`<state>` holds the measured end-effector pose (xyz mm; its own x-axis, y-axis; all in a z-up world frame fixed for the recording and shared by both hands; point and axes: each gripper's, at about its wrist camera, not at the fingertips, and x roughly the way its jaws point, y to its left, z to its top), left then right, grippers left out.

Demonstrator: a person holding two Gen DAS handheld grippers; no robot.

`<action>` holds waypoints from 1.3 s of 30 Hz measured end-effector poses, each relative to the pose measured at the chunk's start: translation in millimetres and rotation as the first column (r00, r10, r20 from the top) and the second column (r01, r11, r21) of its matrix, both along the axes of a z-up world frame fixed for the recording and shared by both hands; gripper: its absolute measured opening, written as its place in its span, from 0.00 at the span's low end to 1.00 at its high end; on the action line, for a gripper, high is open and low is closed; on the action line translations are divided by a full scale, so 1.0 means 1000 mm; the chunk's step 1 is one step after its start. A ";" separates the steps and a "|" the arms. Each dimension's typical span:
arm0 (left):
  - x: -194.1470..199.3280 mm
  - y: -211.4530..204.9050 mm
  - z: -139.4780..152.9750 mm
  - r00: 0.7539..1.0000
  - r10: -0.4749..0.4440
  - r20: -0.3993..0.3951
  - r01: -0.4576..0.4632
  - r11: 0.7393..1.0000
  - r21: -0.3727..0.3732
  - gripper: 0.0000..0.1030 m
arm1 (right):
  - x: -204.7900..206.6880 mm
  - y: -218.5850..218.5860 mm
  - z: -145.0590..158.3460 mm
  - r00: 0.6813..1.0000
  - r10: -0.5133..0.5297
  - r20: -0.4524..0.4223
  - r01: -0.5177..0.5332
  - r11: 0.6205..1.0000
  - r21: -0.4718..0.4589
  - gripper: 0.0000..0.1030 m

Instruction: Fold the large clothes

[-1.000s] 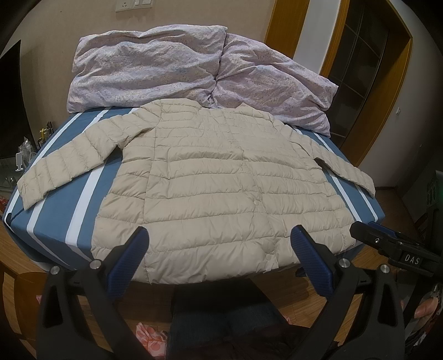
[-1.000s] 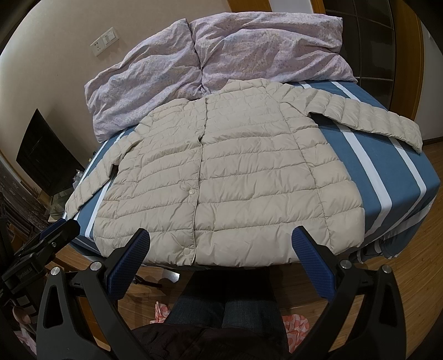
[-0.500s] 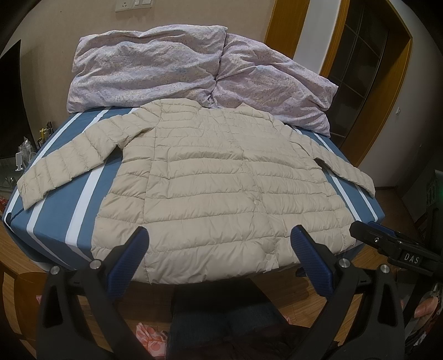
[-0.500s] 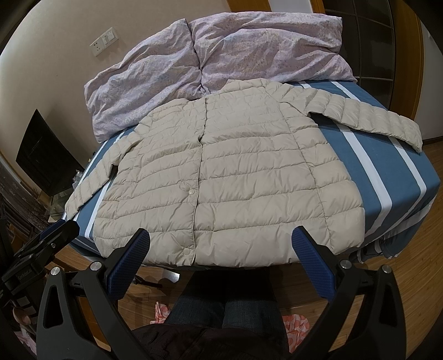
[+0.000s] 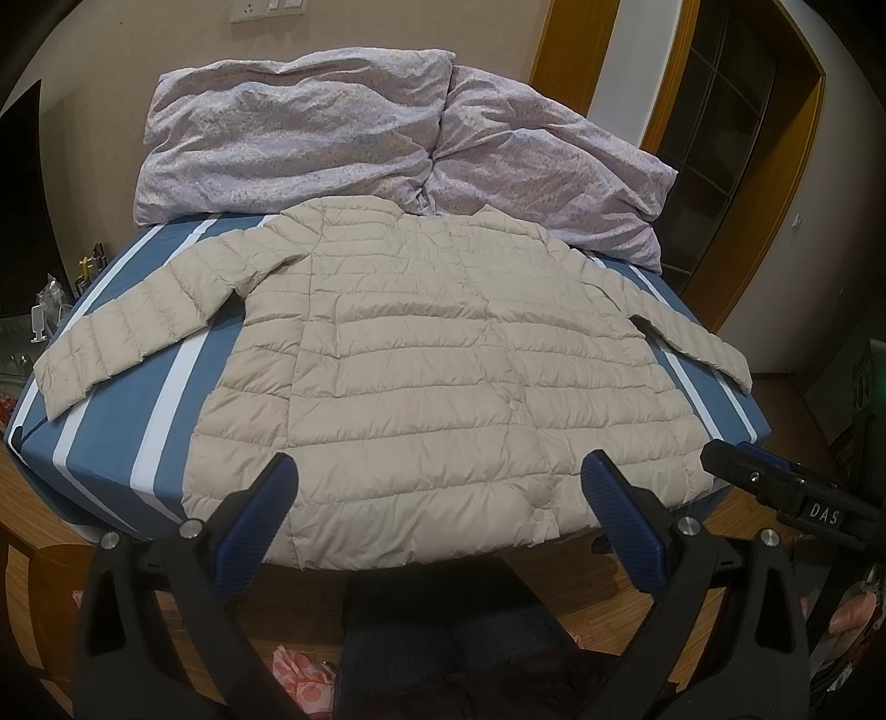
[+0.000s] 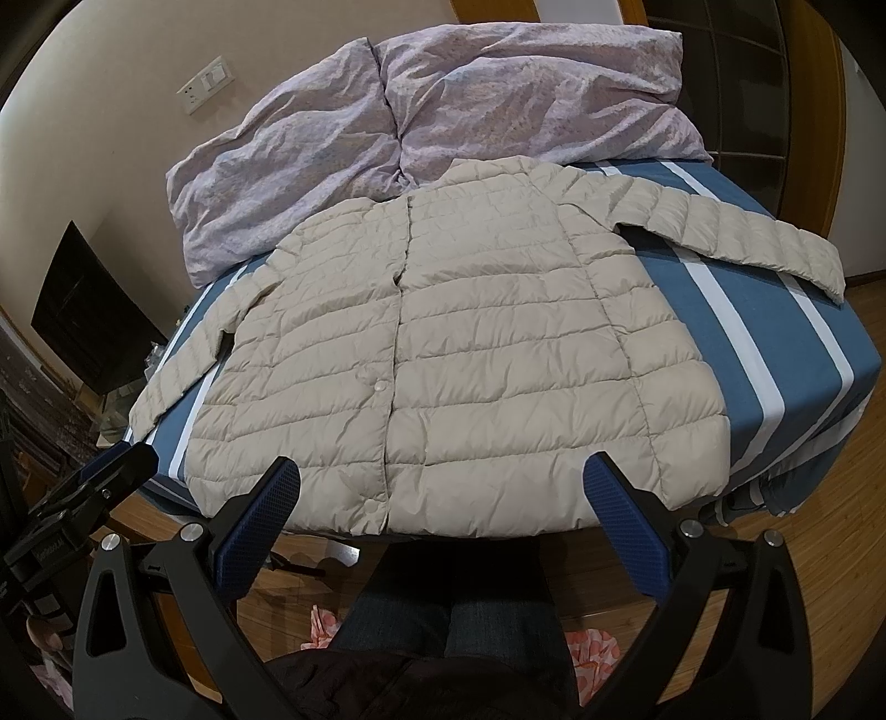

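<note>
Jacket (image 5: 443, 376): beige quilted cloth, puffy horizontal channels, faint sheen, finely wrinkled; small smooth snap buttons along the front closure. Bed sheet (image 5: 116, 426), lower left of the left wrist frame: smooth matt cloth, blue with white stripes. Duvet (image 5: 343, 133), upper centre: thin crumpled lilac cloth with a fine print, matt. Left gripper (image 5: 437, 515): matt black plastic arms, blue finger pads with a ribbed texture, bright metal screw heads. Right gripper (image 6: 440, 518): same matt black plastic, blue pads with a fine dimpled grain. Floor (image 6: 830, 609), lower right of the right wrist frame: wood boards, semi-gloss. Door frame (image 5: 570, 50), upper right: varnished orange wood, glossy. Wall (image 5: 111, 44): matt, smooth.
</note>
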<state>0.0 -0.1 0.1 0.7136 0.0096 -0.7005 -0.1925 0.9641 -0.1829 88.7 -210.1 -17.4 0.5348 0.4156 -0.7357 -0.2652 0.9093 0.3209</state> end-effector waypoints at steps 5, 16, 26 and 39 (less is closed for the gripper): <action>0.000 0.001 0.000 1.000 0.000 -0.003 0.000 1.000 -0.002 0.98 | 0.001 0.003 0.001 1.000 -0.001 -0.002 0.001 1.000 -0.001 0.99; 0.029 0.020 -0.015 0.999 0.013 -0.042 -0.014 1.000 -0.017 0.98 | 0.030 0.004 -0.009 0.999 -0.041 0.007 0.042 0.999 -0.035 0.99; 0.072 0.040 -0.032 0.995 0.063 -0.071 -0.059 0.997 0.054 0.98 | 0.070 0.001 -0.020 0.993 -0.116 0.032 0.118 0.991 -0.064 0.99; 0.151 0.074 -0.064 0.985 0.157 -0.074 -0.139 0.970 0.197 0.98 | 0.154 -0.029 -0.047 0.965 -0.262 -0.001 0.260 0.959 -0.114 0.99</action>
